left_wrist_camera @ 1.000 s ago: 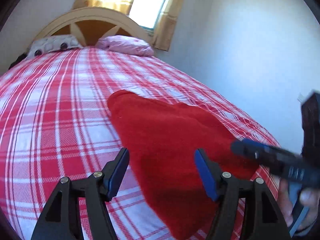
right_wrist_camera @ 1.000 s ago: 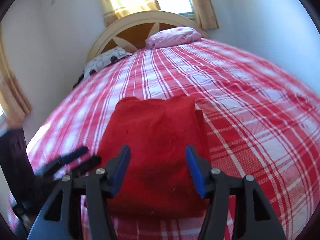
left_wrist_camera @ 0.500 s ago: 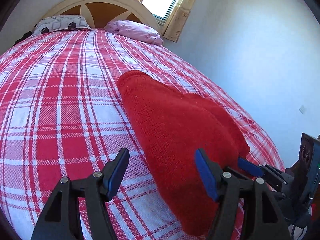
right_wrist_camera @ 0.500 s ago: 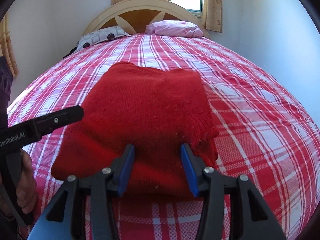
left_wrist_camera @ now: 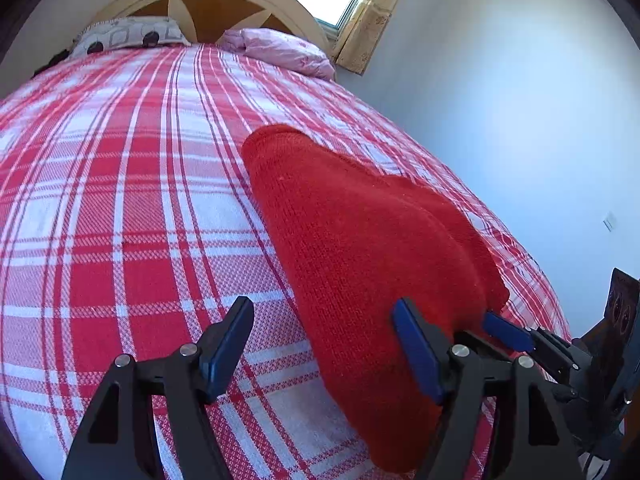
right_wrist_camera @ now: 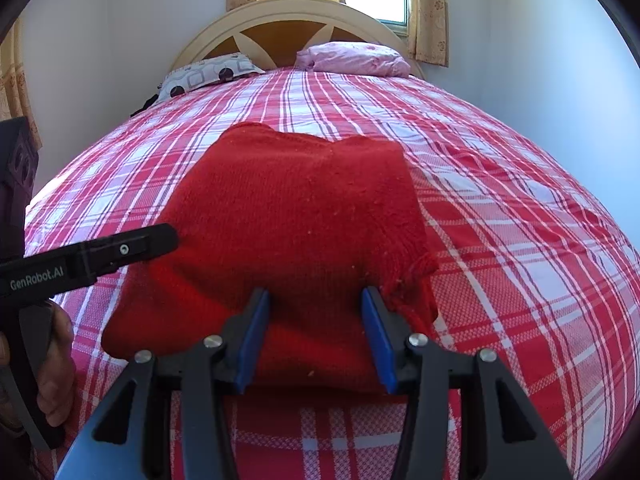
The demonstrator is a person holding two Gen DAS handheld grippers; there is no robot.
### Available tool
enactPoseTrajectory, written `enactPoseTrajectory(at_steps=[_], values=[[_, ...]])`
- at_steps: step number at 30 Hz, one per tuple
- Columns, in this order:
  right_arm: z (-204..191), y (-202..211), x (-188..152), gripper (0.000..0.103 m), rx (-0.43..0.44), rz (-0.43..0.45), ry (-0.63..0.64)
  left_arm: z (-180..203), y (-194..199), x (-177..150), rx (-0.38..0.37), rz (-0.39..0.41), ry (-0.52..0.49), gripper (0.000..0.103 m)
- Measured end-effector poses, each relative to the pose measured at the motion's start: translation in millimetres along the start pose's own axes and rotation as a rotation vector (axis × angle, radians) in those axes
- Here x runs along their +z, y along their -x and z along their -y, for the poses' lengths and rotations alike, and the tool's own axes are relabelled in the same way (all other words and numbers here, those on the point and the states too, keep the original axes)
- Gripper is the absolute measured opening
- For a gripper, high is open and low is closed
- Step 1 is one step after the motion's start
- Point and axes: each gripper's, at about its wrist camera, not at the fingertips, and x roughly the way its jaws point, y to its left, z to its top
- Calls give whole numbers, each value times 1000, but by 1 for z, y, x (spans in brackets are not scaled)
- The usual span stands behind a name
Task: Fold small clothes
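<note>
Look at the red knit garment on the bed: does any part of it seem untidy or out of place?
Yes. The red garment lies folded on the bed, but at its near right corner a loose, ragged flap sticks out past the neat edge, beside the right claw.

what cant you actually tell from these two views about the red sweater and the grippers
- Right wrist view: whether the right gripper grips the red sweater or only straddles its near edge; knit fills the gap.
- Left wrist view: sweater's near end, behind the left gripper.
- Both views: the layers folded underneath.
</note>
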Motion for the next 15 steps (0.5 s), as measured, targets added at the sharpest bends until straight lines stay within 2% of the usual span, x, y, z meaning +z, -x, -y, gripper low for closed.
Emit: enactPoseTrajectory(at_steps=[3, 5, 10, 15], values=[[6, 12, 2, 51, 33, 22, -37, 4, 14, 0, -19, 70, -13, 73], [11, 15, 1, 51, 49, 14, -57, 4, 16, 0, -41, 80, -13, 74], [8, 7, -5, 51, 43, -4, -1, 9, -8, -4, 6, -33, -48, 74], [13, 9, -3, 51, 74, -12, -2, 0, -11, -4, -10, -55, 2, 80]])
